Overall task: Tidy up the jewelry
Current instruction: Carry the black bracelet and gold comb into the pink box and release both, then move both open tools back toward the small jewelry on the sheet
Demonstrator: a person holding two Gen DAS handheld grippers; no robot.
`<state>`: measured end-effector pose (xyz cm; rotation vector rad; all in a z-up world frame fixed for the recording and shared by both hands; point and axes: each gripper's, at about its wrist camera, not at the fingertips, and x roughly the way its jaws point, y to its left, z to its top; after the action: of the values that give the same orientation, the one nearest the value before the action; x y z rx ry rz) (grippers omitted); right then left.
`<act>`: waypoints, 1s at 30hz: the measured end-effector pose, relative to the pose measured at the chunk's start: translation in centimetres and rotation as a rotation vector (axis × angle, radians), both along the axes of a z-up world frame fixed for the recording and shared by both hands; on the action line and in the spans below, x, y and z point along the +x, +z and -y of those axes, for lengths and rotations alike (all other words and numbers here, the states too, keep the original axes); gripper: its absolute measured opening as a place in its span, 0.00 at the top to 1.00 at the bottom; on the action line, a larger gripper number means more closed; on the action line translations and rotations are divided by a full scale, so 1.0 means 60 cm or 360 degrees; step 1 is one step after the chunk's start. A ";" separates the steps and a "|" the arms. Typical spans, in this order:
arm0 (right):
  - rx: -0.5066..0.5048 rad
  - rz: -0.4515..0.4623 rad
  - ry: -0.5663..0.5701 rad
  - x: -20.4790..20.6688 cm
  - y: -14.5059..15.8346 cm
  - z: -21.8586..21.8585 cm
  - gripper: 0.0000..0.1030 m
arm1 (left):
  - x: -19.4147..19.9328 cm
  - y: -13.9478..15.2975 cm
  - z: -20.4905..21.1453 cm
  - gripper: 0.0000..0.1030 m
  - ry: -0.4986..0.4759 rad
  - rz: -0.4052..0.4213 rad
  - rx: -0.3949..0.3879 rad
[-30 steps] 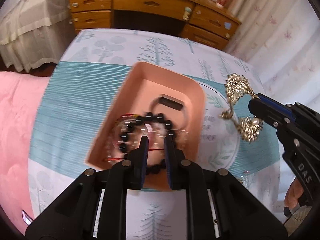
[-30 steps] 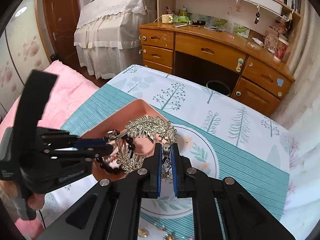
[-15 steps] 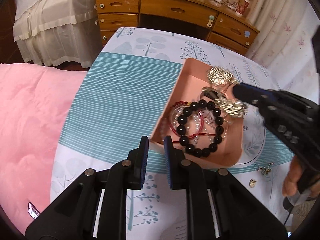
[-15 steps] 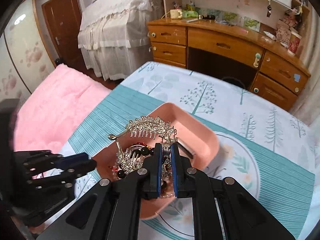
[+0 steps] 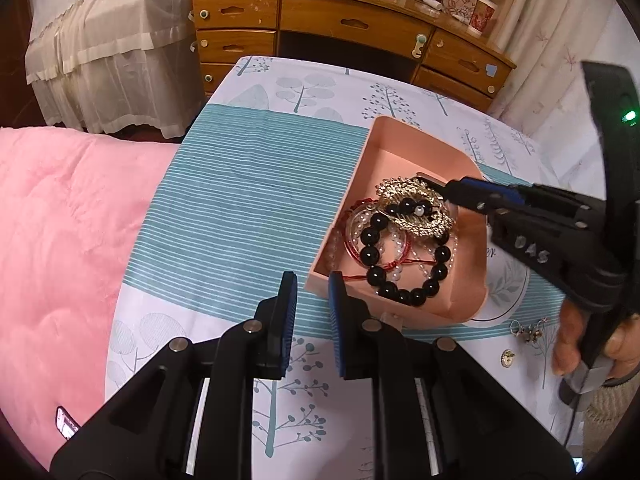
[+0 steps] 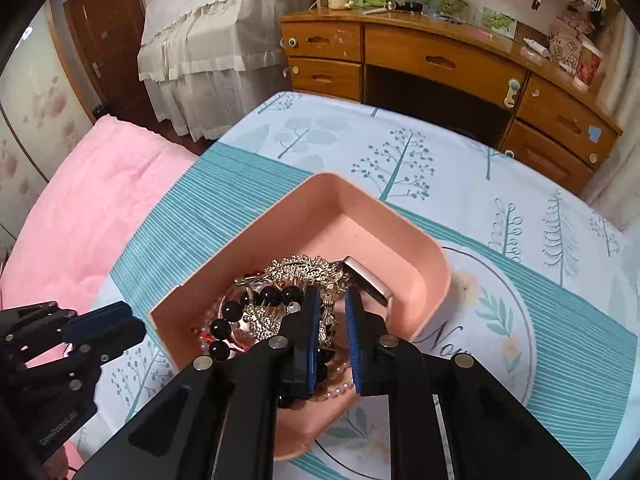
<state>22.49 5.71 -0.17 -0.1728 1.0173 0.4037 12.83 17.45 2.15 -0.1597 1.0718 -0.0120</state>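
Note:
A pink tray [image 5: 372, 148] [image 6: 288, 216] sits on the tree-print tablecloth. In it lie a black bead bracelet [image 5: 400, 264] [image 6: 224, 320], red cord and pearl strands, and a gold filigree hair comb [image 5: 416, 208] [image 6: 296, 272] on top. My right gripper [image 6: 332, 332] is over the tray with its jaws parted, the comb lying just ahead of the fingertips; it also shows in the left wrist view [image 5: 452, 192]. My left gripper [image 5: 312, 320] is open and empty just outside the tray's near left corner; it also shows in the right wrist view [image 6: 100, 324].
Small earrings [image 5: 528, 330] and a small round piece [image 5: 507, 357] lie on the cloth right of the tray. A pink blanket [image 5: 60, 240] lies at the left. A wooden desk [image 5: 340, 28] stands behind the table. A white bed skirt [image 6: 208, 52] hangs at back left.
My right gripper lowered the gold comb into the tray and opened, leaving it on the bracelets. My left gripper let go of the black bracelet and pulled back out of the tray.

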 end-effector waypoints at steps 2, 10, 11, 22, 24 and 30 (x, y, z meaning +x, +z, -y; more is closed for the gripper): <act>0.0017 0.0013 0.0003 -0.009 0.014 0.008 0.87 | -0.003 0.004 0.008 0.87 -0.0010 -0.0001 0.0003; 0.0095 0.0050 -0.0011 -0.076 0.063 0.079 0.87 | -0.025 0.022 0.051 0.87 -0.0084 0.0031 0.0048; 0.0102 0.0042 -0.0012 -0.086 0.066 0.090 0.87 | -0.028 0.024 0.060 0.87 -0.0099 0.0031 0.0053; 0.0010 -0.0067 -0.0099 -0.192 0.079 0.203 0.87 | -0.068 0.040 0.148 0.87 -0.0263 0.0040 0.0074; -0.0008 -0.0091 -0.0130 -0.210 0.078 0.224 0.87 | -0.077 0.042 0.171 0.87 -0.0303 0.0040 0.0083; 0.0045 -0.0162 -0.0190 -0.256 0.066 0.282 0.87 | -0.109 0.041 0.240 0.87 -0.0424 0.0072 0.0106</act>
<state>7.16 -11.21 3.76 -0.0660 1.1156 0.3206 6.26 3.05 4.60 0.0443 1.0407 -0.2184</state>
